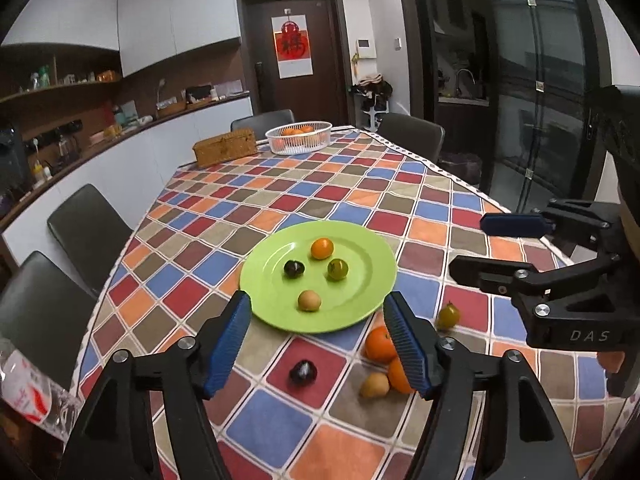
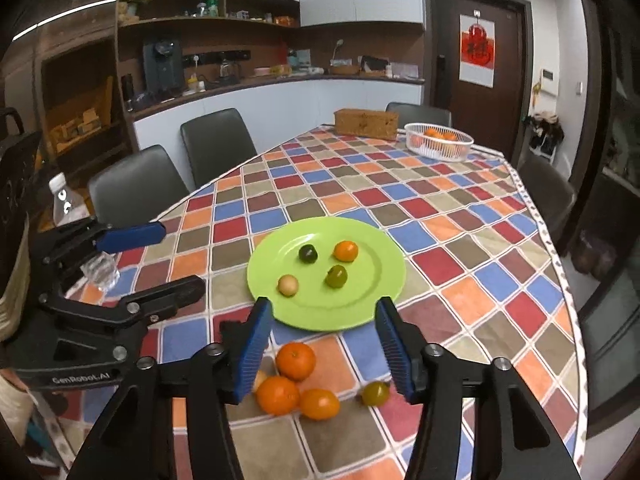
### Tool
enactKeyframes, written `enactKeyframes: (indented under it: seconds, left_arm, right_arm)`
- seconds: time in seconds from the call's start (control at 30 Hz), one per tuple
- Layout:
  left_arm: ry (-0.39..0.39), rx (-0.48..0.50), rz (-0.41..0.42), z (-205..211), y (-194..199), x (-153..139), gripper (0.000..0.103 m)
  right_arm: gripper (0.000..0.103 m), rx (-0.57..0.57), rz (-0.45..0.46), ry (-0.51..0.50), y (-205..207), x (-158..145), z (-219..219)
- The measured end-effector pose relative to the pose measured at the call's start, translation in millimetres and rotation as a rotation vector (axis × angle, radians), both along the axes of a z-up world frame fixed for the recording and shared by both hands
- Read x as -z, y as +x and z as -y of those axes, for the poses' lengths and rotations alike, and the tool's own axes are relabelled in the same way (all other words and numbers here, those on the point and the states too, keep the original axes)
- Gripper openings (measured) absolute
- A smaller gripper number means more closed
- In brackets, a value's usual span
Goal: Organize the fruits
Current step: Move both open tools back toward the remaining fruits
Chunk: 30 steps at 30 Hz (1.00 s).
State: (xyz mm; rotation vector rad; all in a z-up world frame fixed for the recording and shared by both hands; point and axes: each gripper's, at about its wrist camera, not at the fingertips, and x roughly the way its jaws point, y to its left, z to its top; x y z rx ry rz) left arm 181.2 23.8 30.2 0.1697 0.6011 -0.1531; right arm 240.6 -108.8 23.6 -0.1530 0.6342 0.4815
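Nearest the cameras, both grippers hang over the checked tablecloth [image 2: 460, 216] with their blue-padded fingers spread wide and nothing between them: the left gripper [image 1: 316, 340] above a dark fruit [image 1: 303, 372], the right gripper [image 2: 324, 344] above a loose cluster of fruit. That cluster lies on the cloth just short of the plate: two oranges [image 2: 295, 360] touching, a yellow-orange tomato [image 2: 319, 403] against them, a small pale fruit [image 1: 374, 385] partly hidden by a finger, and a greenish tomato [image 2: 375, 393] a little apart. Each gripper shows in the other's view; the right one's side reads "DAS" and the left one's "GenRobot.AI". Just beyond, the green plate [image 1: 372, 276] holds four small fruits, none touching: a pale one [image 1: 309, 300], a dark one [image 1: 294, 269], a green one [image 1: 337, 269] and an orange one [image 1: 322, 248]. A water bottle [image 2: 66, 204] stands at the table's left edge; its label is too blurred to read. At the far end sit a wicker box [image 1: 225, 147] and, beside it, a white basket [image 1: 299, 138] of oranges. On the door [image 2: 476, 80] behind hangs a red-and-white poster [image 1: 291, 46], perhaps a calendar, its character illegible.
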Motion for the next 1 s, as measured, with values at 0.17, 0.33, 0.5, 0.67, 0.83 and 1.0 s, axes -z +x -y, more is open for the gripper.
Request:
enactKeyframes:
  seconds: [0.17, 0.33, 0.5, 0.67, 0.83, 1.0]
  left_arm:
    - [0.028, 0.001, 0.009, 5, -21, 12, 0.070]
    - [0.036, 0.016, 0.019, 8, -36, 25, 0.070]
    - [0.048, 0.048, -0.006, 12, -41, 42, 0.071]
    - [0.064, 0.079, -0.035, 14, -39, 63, 0.071]
    - [0.075, 0.126, -0.064, 16, -33, 80, 0.071]
    - [0.082, 0.179, -0.114, 18, -22, 98, 0.070]
  right_arm:
    - [0.059, 0.007, 0.013, -0.041, -19, 11, 4]
    - [0.059, 0.018, -0.018, -0.050, -30, 27, 9]
    - [0.059, 0.016, -0.037, -0.088, -36, 46, 9]
    - [0.059, 0.003, -0.047, -0.142, -38, 61, 6]
    - [0.059, -0.010, -0.072, -0.164, -35, 73, 3]
    - [0.059, -0.019, -0.098, -0.187, -28, 86, 0]
